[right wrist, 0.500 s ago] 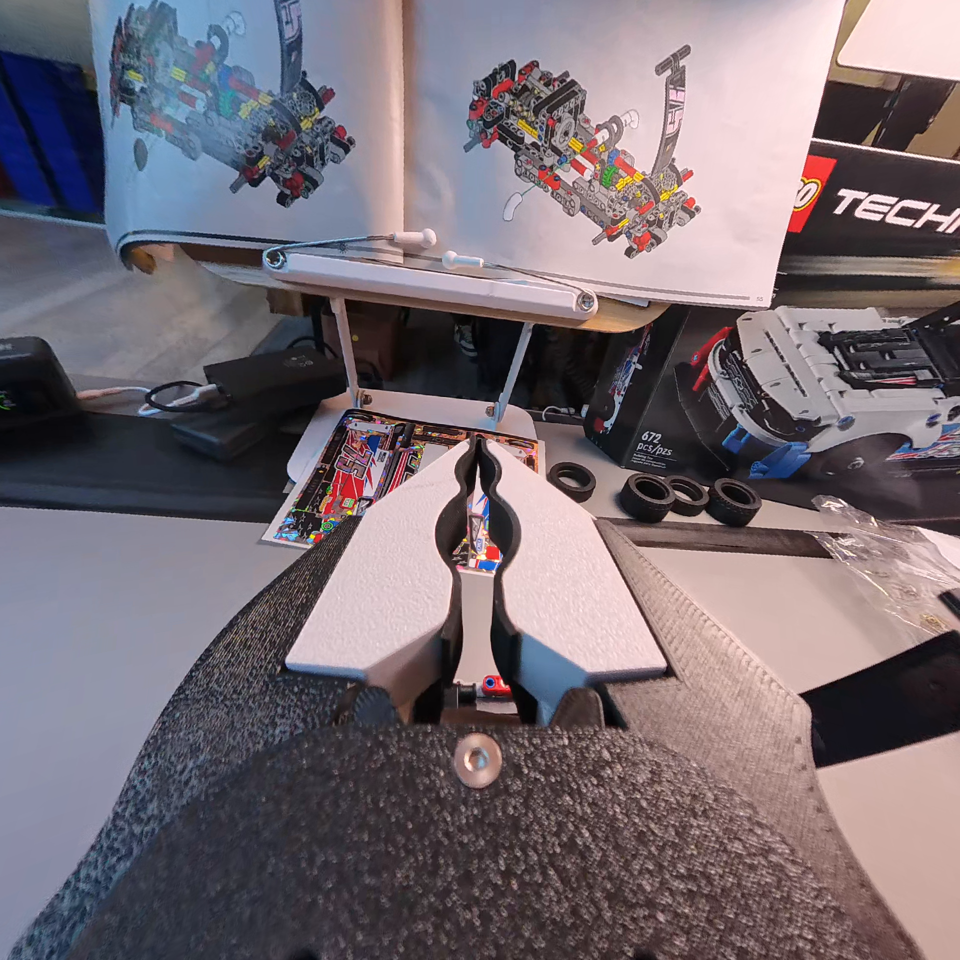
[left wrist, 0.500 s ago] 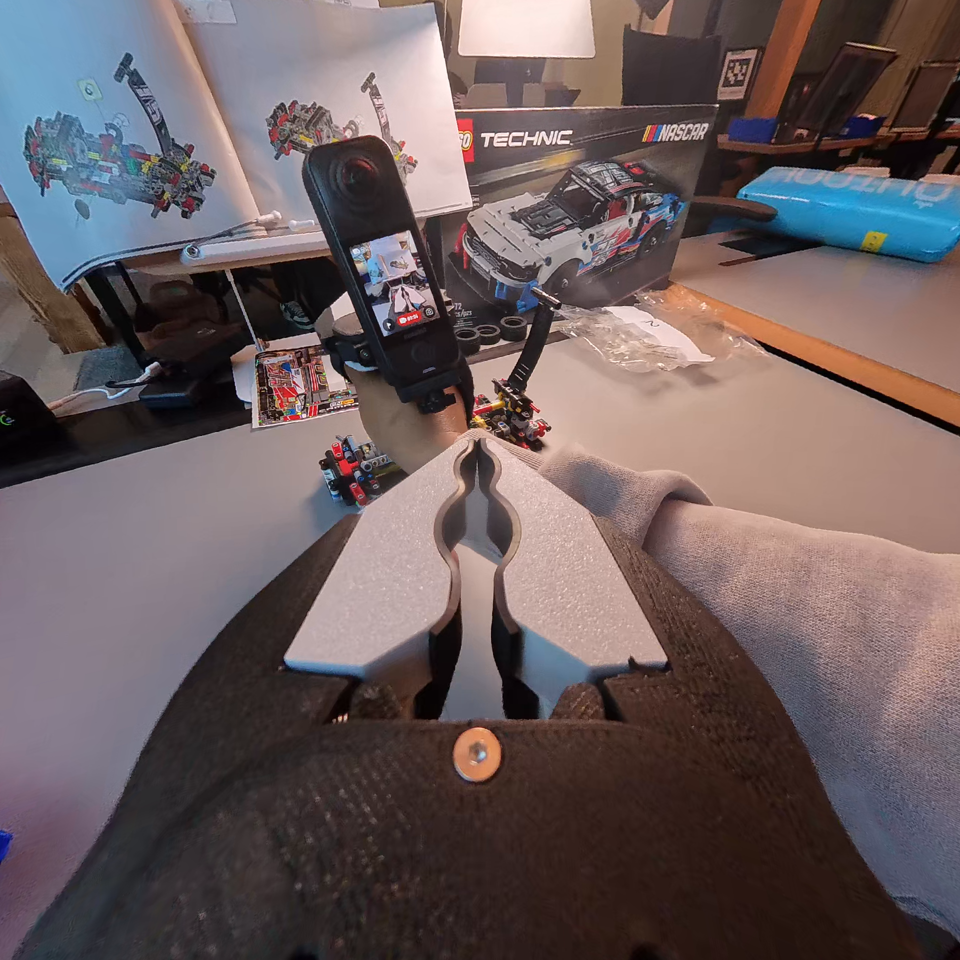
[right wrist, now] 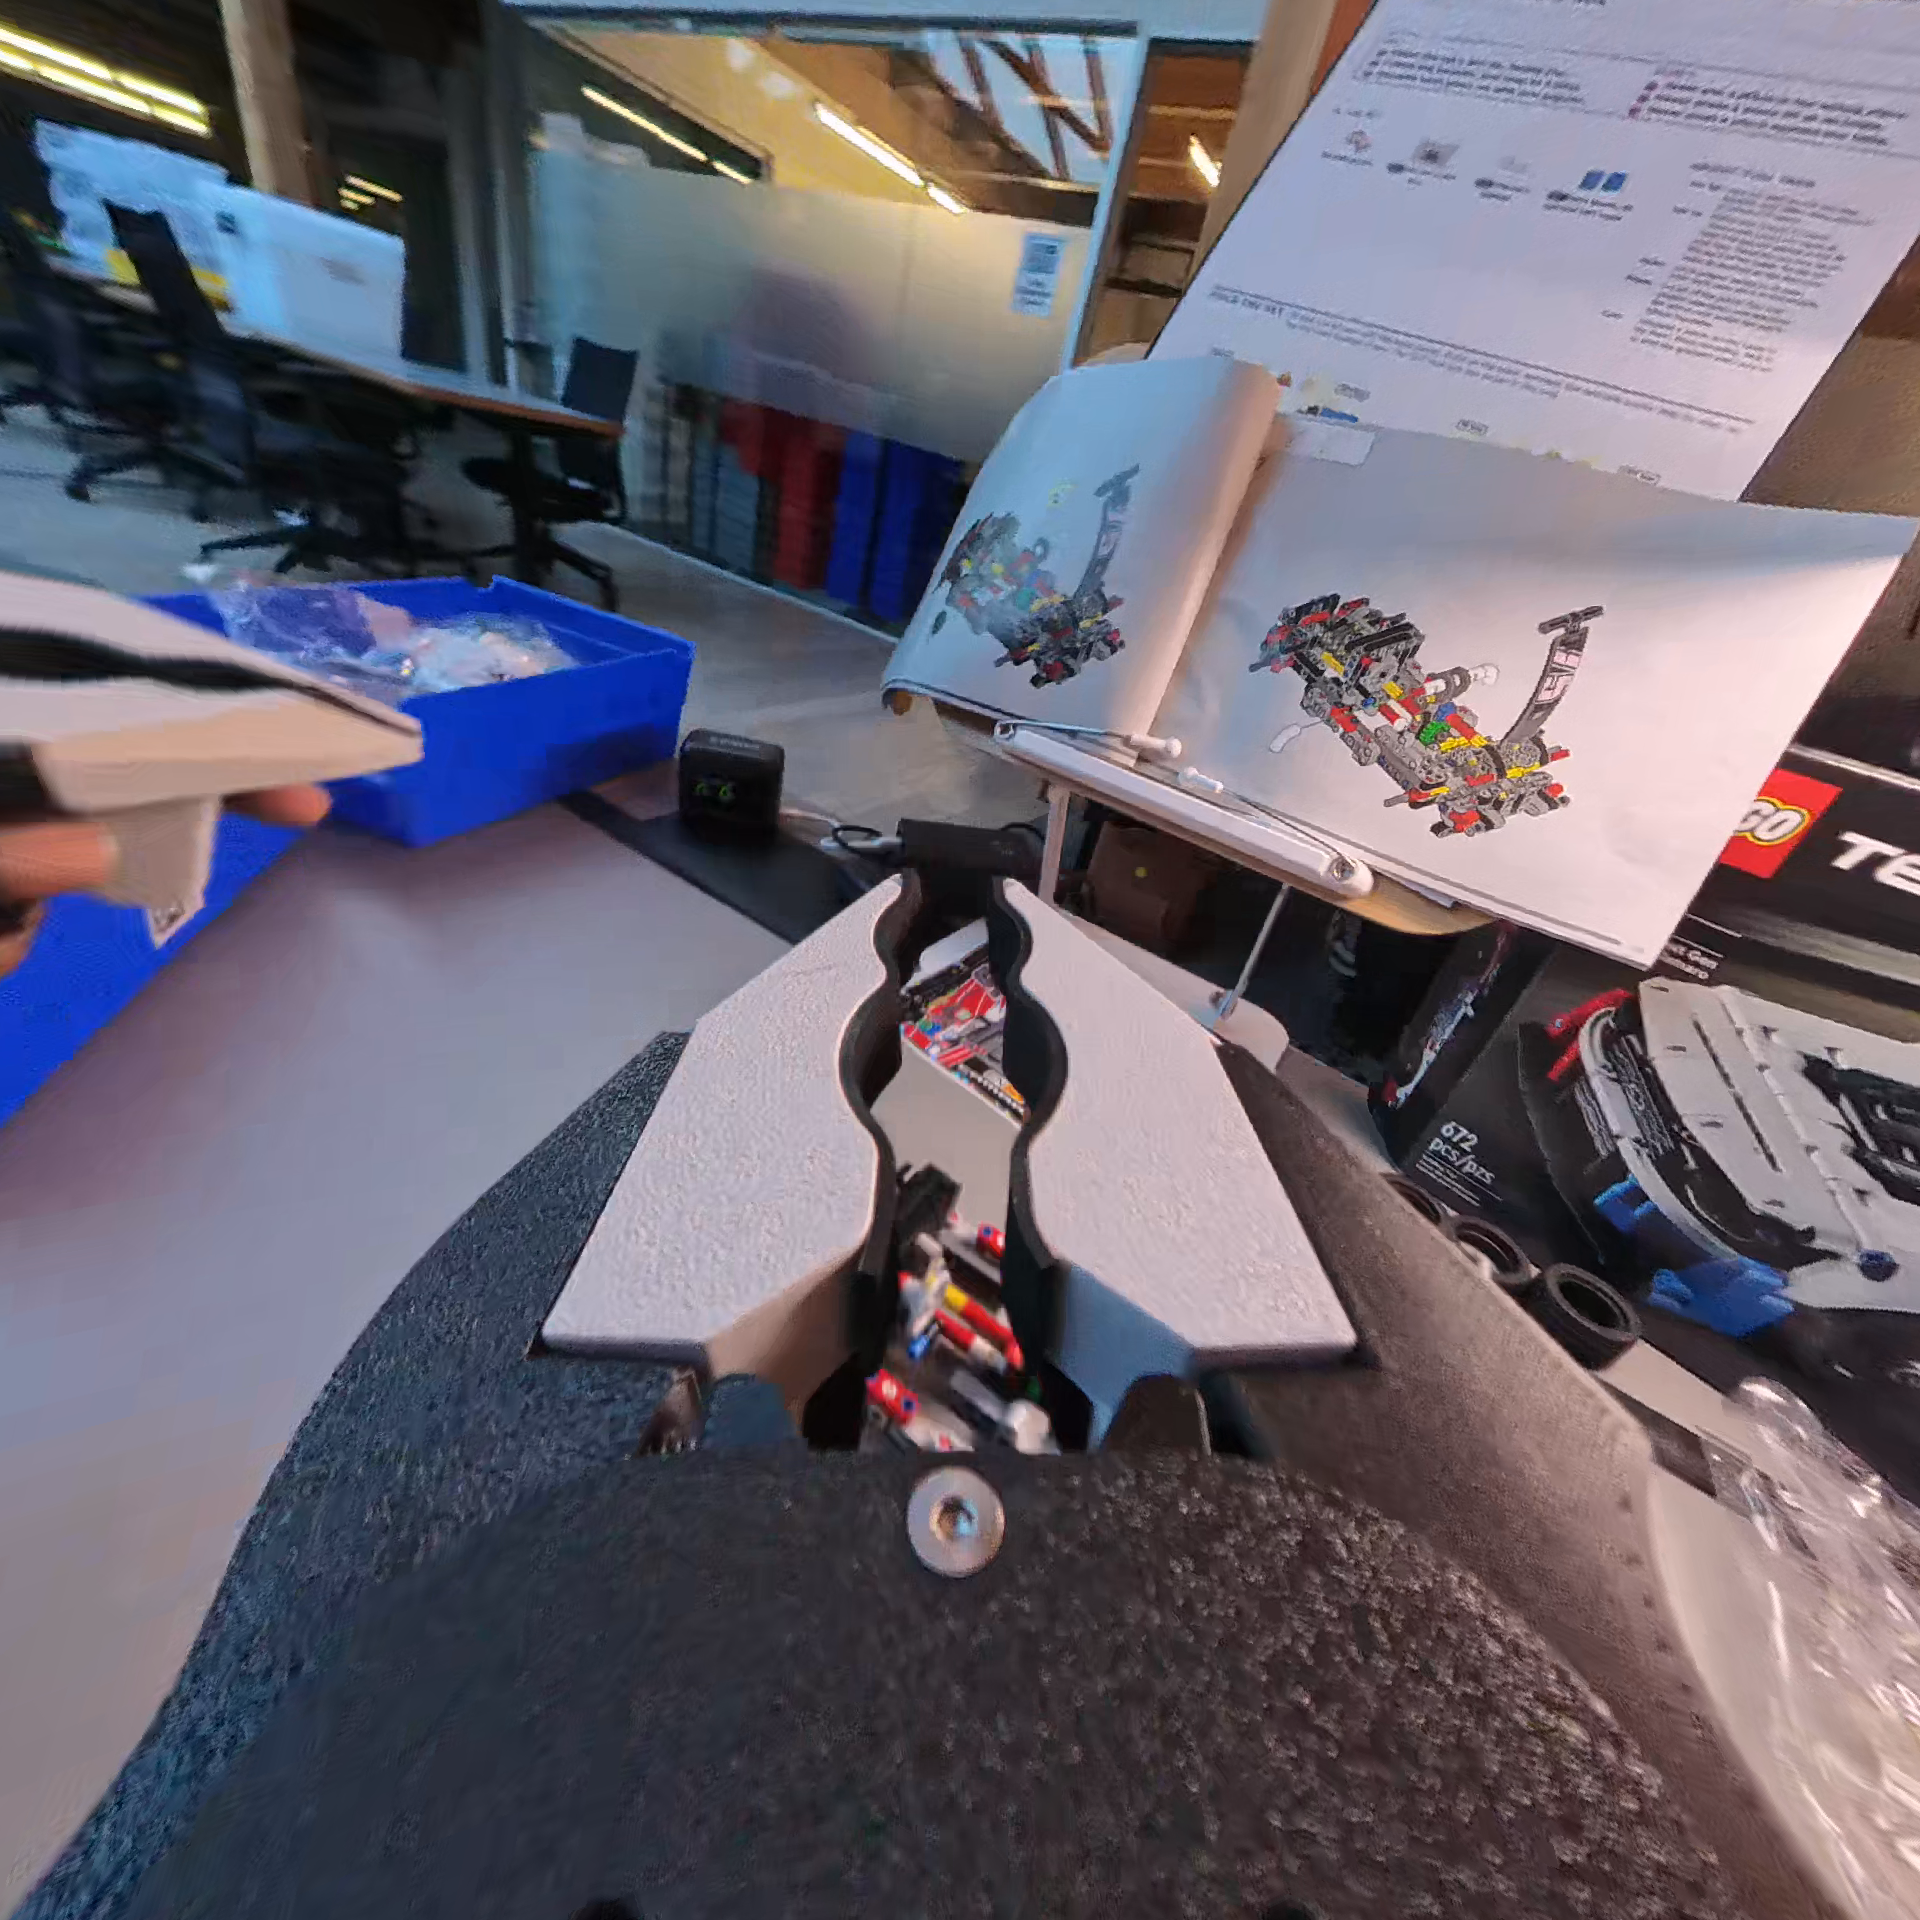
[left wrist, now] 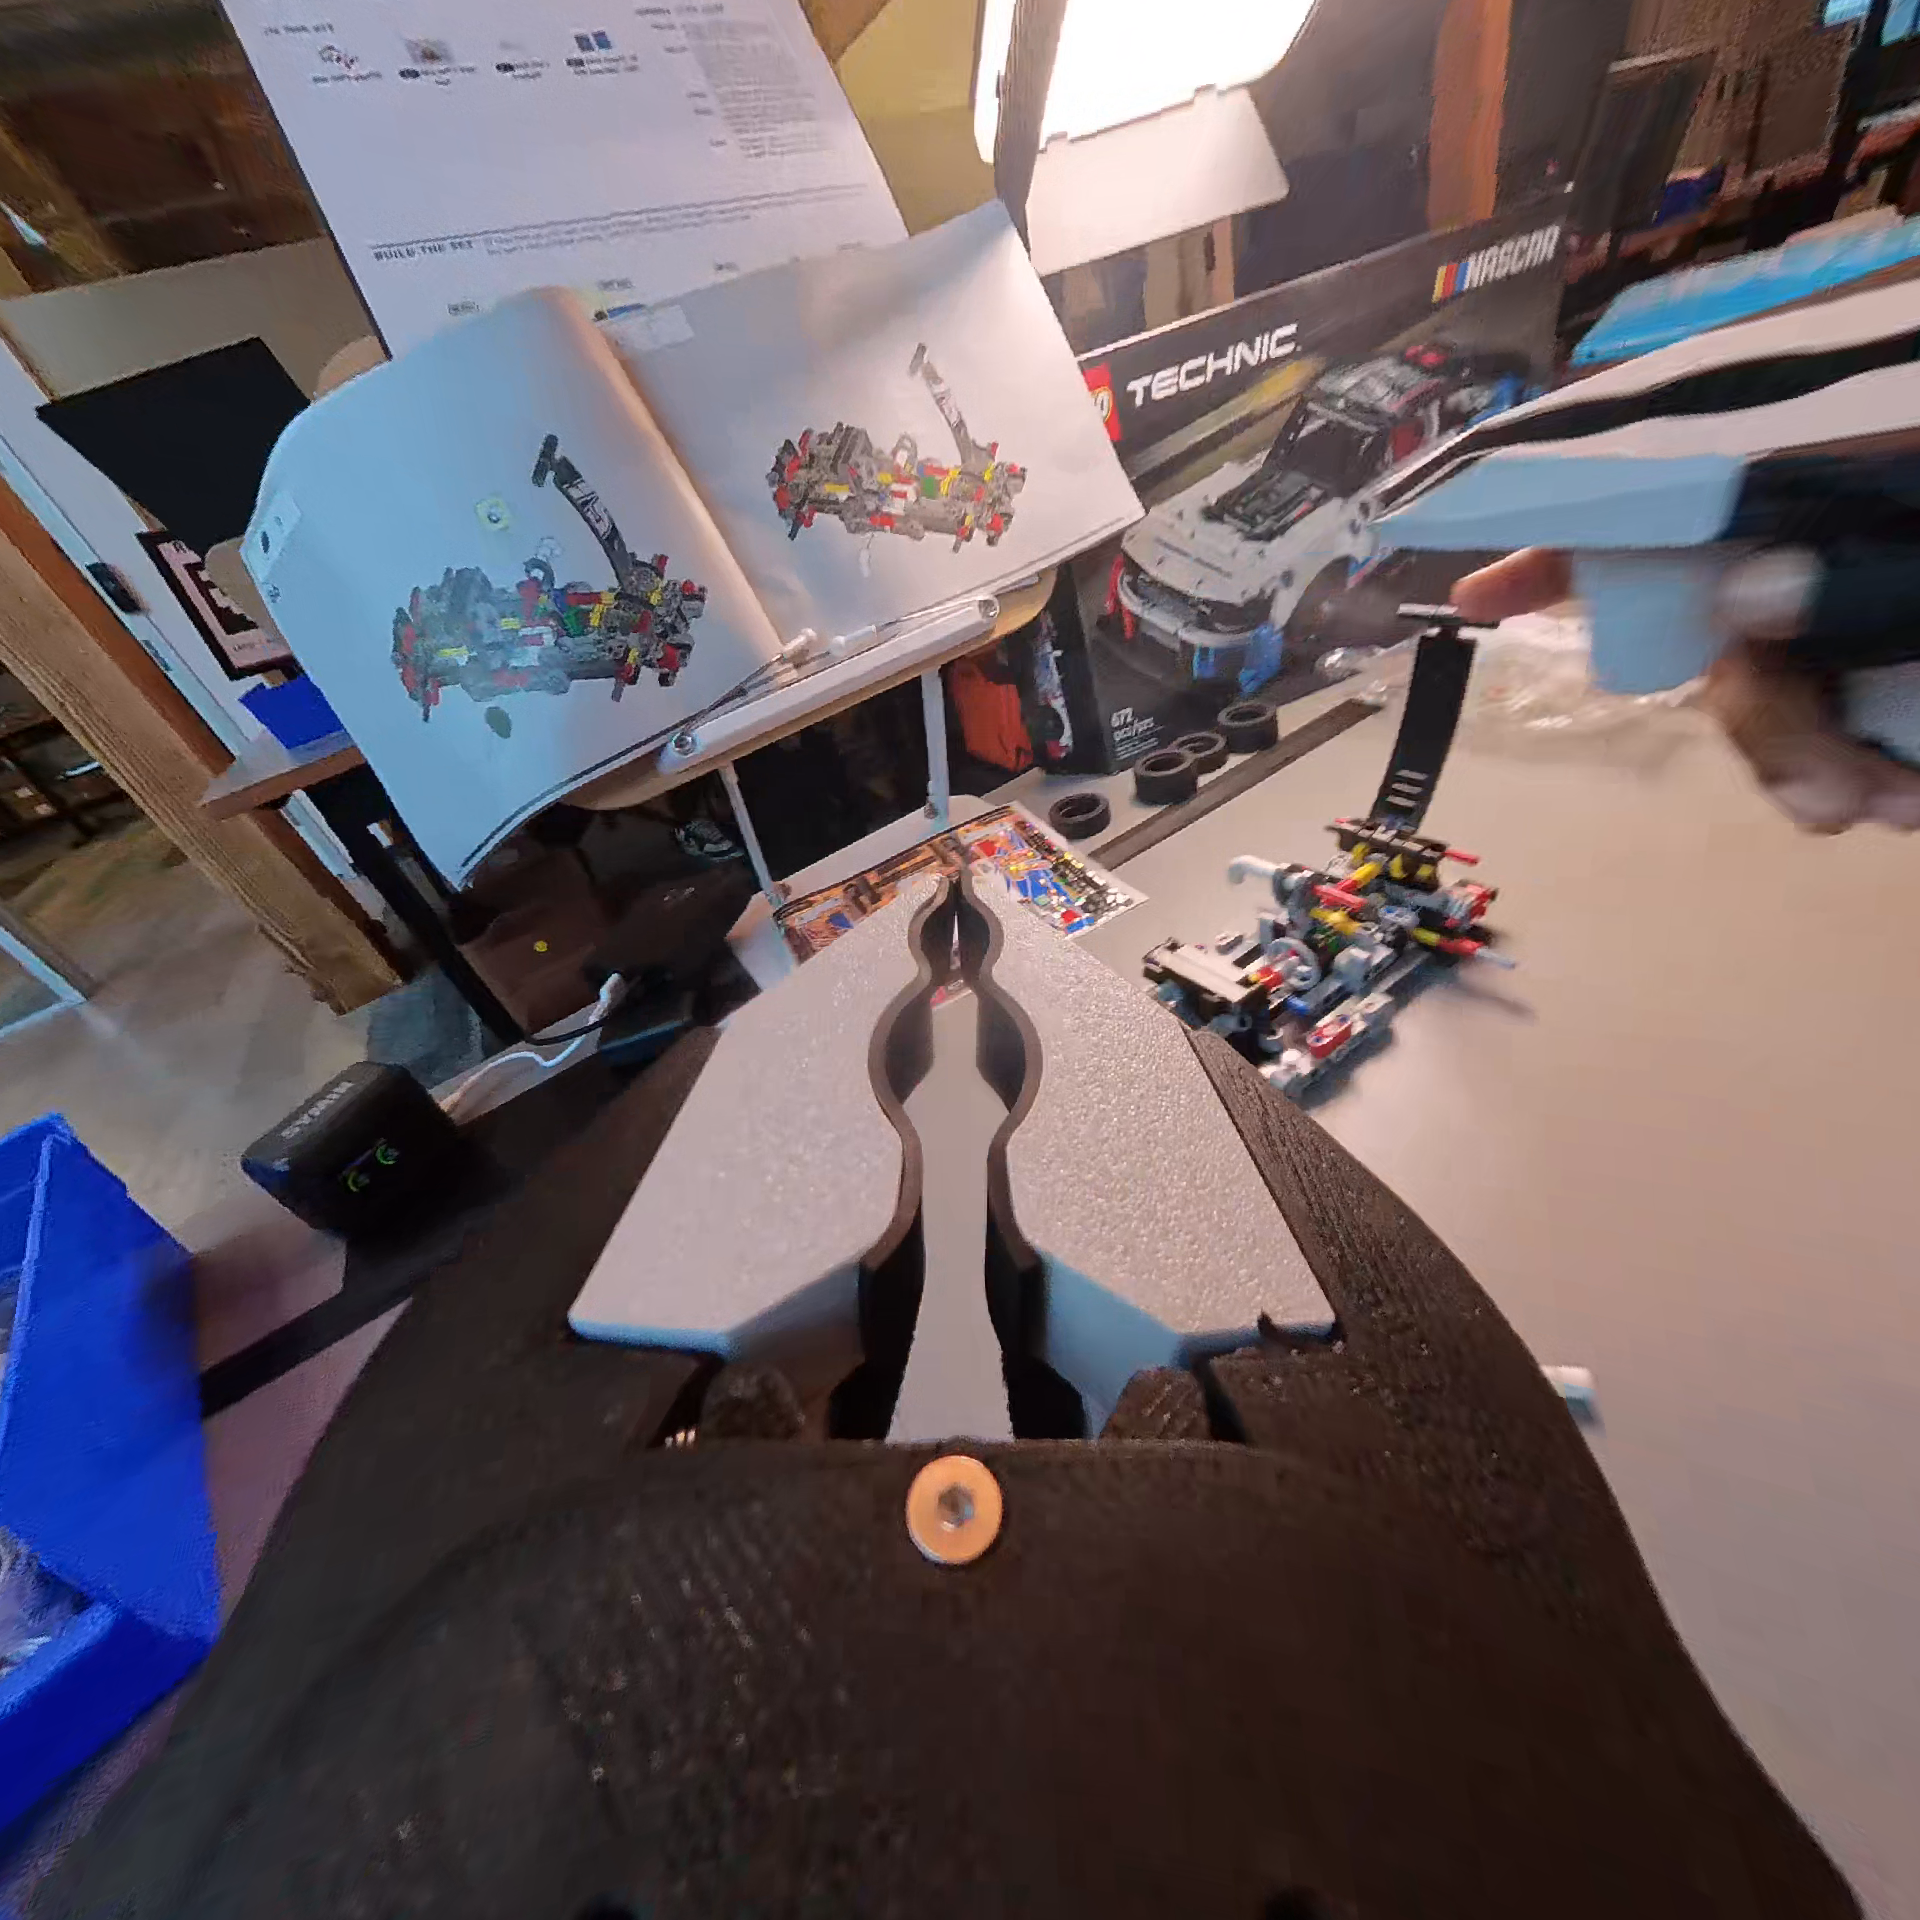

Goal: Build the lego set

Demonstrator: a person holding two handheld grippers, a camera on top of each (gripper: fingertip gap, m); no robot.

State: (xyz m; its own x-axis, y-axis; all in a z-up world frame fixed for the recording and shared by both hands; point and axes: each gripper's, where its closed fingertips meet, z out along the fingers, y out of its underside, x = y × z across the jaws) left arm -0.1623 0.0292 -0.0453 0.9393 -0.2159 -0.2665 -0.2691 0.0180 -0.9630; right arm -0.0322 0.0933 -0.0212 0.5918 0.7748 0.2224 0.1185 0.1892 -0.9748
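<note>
The partly built lego chassis [left wrist: 1340, 935], with a tall black beam standing up at its back, sits on the grey table [left wrist: 1662, 1247]. My left gripper [left wrist: 956, 894] is shut and empty, to the left of the chassis and over the table edge. My right gripper [right wrist: 951, 899] is slightly open and empty; it hovers above the chassis [right wrist: 945, 1320], which shows through the gap between its fingers. In the left wrist view the right gripper [left wrist: 1558, 457] is blurred at the upper right. In the right wrist view the left gripper [right wrist: 312, 717] is at the left edge.
An open instruction book [left wrist: 675, 520] rests on a stand behind the table. The lego box [left wrist: 1320, 416] stands at the back right with loose black tyres [left wrist: 1195, 748] before it. A sticker sheet [left wrist: 1039, 883] lies under the stand. A blue bin [right wrist: 520, 727] of bags and a small black device [right wrist: 727, 779] are at the left. Left tips to right tips: about 15 cm.
Both grippers have swung and moved apart. The left one has pulled back to the left. The right one's jaws have opened a little. The hand-held camera is out of view.
</note>
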